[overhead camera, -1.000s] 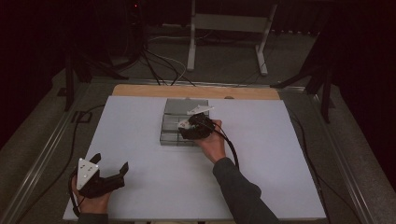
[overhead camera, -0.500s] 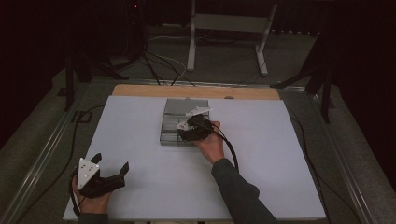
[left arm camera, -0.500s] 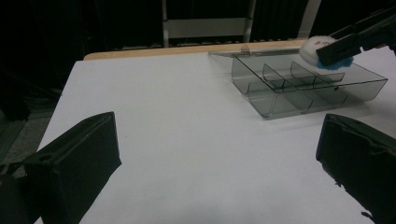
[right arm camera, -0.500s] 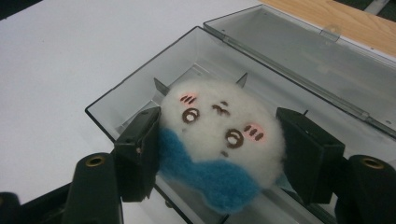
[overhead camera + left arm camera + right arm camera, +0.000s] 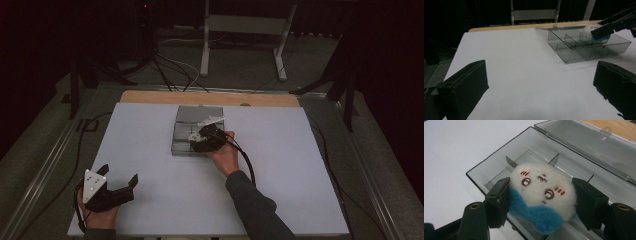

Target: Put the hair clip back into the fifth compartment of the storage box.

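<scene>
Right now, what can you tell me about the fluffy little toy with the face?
The plush toy is a small round ball of white fuzz with a blue fuzzy patch along its lower side. Its stitched face has two brown eyes, pink cheek marks and a small mouth. The right tongs squeeze it from both sides, holding it tilted over the open smoky-clear plastic box with dividers. In the left gripper view it sits above a far compartment.

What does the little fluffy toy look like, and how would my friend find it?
Look at the big white table, then at the smoky clear plastic box with dividers lying open in its middle. Over the box, the right gripper squeezes a small round white plush toy. It has a drawn face, pink cheeks and a blue patch below; nothing else there is soft.
</scene>
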